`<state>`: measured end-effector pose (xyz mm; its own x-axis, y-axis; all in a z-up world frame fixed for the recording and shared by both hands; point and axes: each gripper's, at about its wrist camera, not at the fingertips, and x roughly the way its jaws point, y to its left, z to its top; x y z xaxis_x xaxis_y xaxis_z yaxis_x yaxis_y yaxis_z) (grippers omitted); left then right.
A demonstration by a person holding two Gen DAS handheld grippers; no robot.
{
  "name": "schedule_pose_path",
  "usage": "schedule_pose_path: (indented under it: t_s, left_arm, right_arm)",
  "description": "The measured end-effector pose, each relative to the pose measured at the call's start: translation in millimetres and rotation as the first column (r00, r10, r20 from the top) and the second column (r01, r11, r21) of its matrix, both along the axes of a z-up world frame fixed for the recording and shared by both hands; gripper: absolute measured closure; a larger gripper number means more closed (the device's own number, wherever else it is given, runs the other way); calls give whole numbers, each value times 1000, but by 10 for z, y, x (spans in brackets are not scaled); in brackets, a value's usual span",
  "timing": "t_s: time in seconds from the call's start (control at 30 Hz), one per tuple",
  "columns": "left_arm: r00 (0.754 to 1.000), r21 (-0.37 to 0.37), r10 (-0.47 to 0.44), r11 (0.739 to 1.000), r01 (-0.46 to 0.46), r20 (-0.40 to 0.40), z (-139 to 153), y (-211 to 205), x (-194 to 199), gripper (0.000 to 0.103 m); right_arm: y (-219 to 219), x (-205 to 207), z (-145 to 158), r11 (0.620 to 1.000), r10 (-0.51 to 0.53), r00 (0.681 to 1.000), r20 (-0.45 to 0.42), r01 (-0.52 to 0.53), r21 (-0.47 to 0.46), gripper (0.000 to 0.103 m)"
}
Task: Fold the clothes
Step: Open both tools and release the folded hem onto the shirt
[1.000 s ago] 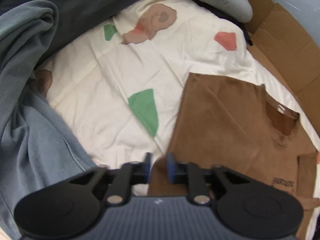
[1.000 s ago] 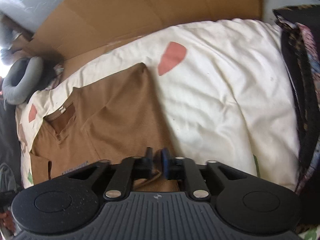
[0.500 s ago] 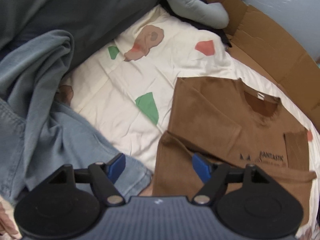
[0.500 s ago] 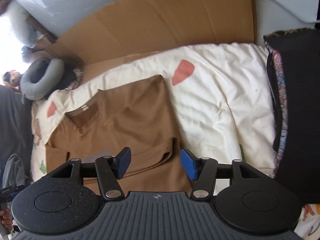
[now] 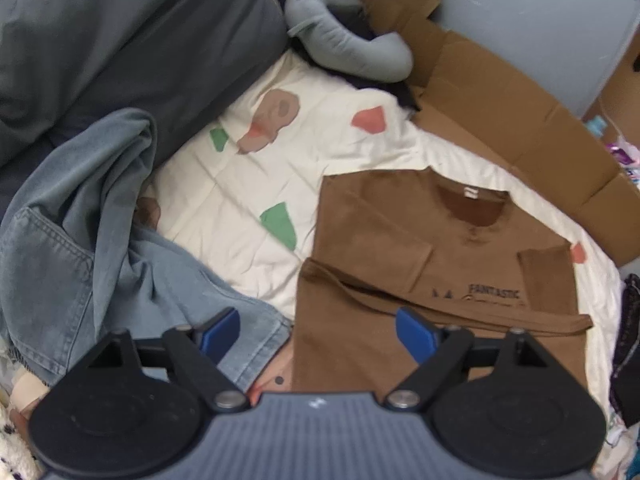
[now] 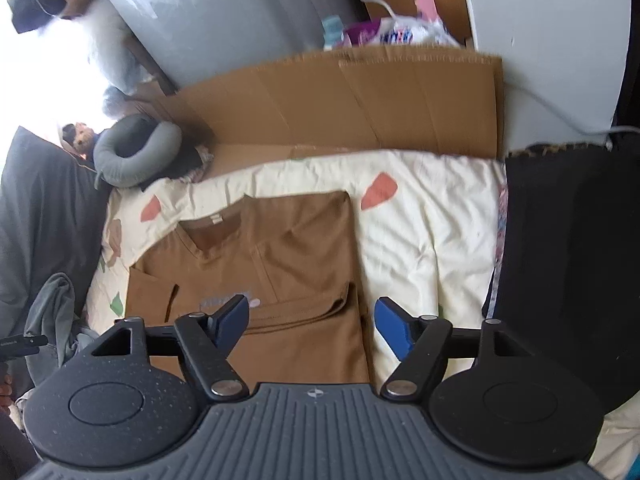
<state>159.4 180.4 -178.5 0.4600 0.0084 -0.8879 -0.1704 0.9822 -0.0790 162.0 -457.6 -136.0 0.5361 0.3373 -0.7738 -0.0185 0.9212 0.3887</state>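
Brown T-shirt (image 5: 404, 240); cream quilt (image 5: 224, 208), red and green patches.

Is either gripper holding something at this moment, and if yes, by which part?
Nothing is held. The left gripper and the right gripper both stand open above the brown T-shirt, which lies partly folded on the cream bedspread.

A home bedroom: patterned quilt (image 5: 248, 184), neck pillow (image 5: 348, 52) at twelve o'clock, flattened cardboard (image 6: 340, 108) against wall.
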Motion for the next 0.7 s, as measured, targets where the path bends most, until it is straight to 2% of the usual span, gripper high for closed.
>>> schedule_pose_path:
  t_s: [0.13,0.3,0.53,0.7]
  left_arm:
    - [1000,2,-24,1000,24,13,199,-54,-80,9]
    - [998,51,-59,997,59,1,148,-72,-49,9]
    - [999,44,-41,998,41,-2,-134,-31,-4,9]
    - [998,31,-63,998,64,-25,-458,-69,64,9]
  right_arm:
    - [4,-18,17,1000,30,999,20,-30,-5,23]
    - [67,12,-169,998,56,998,31,-55,-14,22]
    - [207,8,-658,998,51,999,7,-51,-32,21]
    - [351,13,-1004,992,103,994,-28,-105,-69,21]
